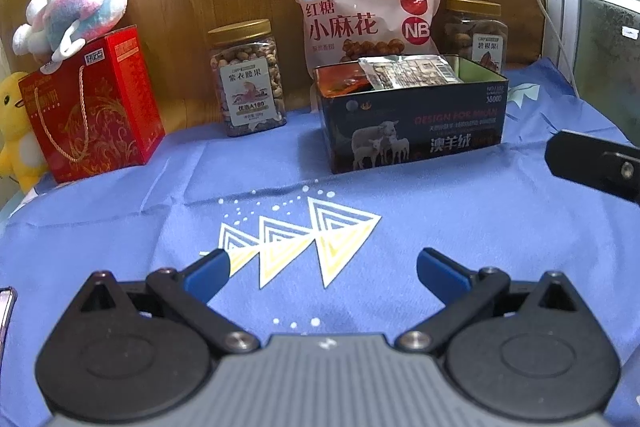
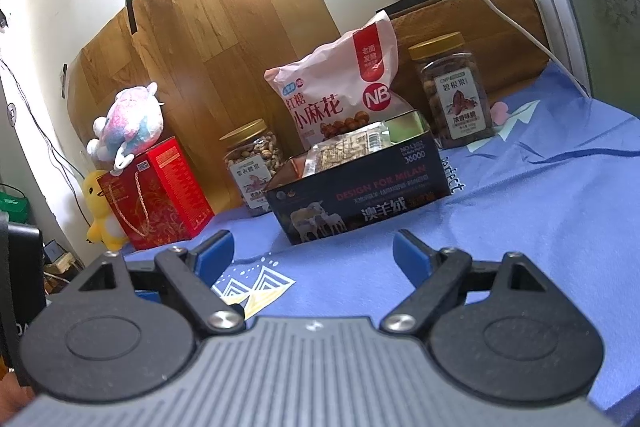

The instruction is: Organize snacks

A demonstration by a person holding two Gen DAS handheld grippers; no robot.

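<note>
1. The left gripper [image 1: 323,267], black-armed with blue pads, hung released over the blue printed tablecloth [image 1: 460,219], nothing between its jaws.
2. The right gripper [image 2: 313,255] likewise stood spread and empty.
3. Farther back sat the dark rectangular tin box [image 1: 416,123], with foil snack packets [image 1: 408,71] lying inside.
4. Just behind it leaned a pink snack bag [image 1: 360,11], flanked by two gold-lidded clear nut jars [image 1: 248,79].
5. At far left stood a red gift box [image 1: 96,107].

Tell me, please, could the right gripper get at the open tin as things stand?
Probably yes. The right gripper is open and empty, and the tin sits just ahead of it with only bare blue cloth between. The jars and pink bag stand behind the tin, not in the way.
</note>
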